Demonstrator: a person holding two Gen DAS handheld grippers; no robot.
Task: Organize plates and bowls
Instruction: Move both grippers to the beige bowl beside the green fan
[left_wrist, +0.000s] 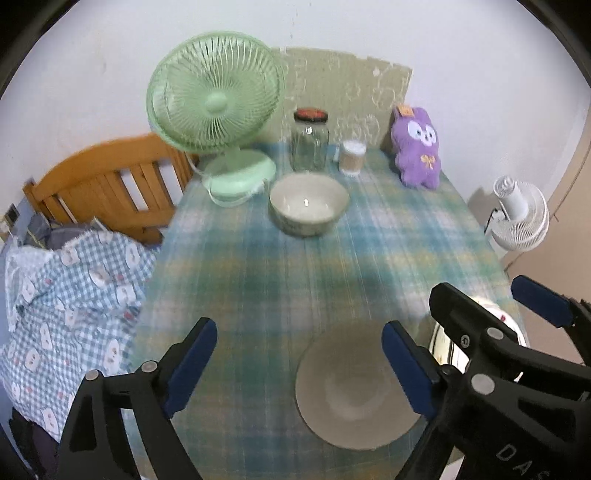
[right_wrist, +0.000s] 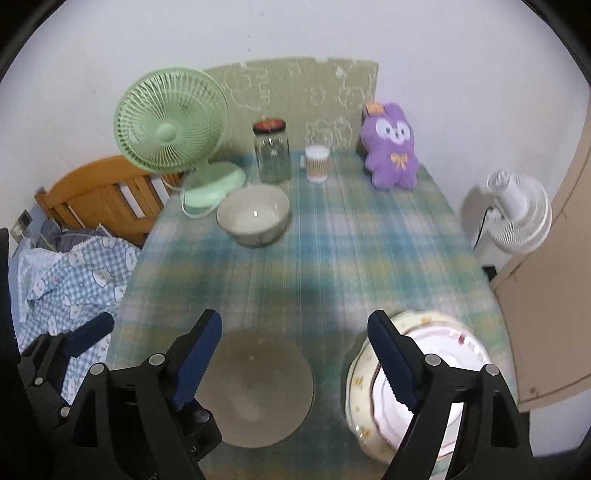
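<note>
A grey-beige bowl (left_wrist: 351, 384) (right_wrist: 258, 387) sits near the table's front edge. A cream bowl (left_wrist: 308, 205) (right_wrist: 255, 214) stands farther back, in front of the green fan. Two stacked plates (right_wrist: 424, 373), a white one on a cream floral one, lie at the front right; they are mostly hidden in the left wrist view (left_wrist: 509, 325). My left gripper (left_wrist: 299, 354) is open and empty above the table, just left of the grey bowl. My right gripper (right_wrist: 295, 350) is open and empty, its right finger over the plates' left rim.
A green fan (left_wrist: 214, 110) (right_wrist: 170, 129), a glass jar (left_wrist: 310, 140) (right_wrist: 271, 151), a cotton-swab tub (left_wrist: 352, 157) (right_wrist: 317, 162) and a purple plush (left_wrist: 417, 147) (right_wrist: 393, 147) line the table's back. A bed with checked bedding (left_wrist: 66, 295) lies left; a white fan (right_wrist: 517, 214) stands right.
</note>
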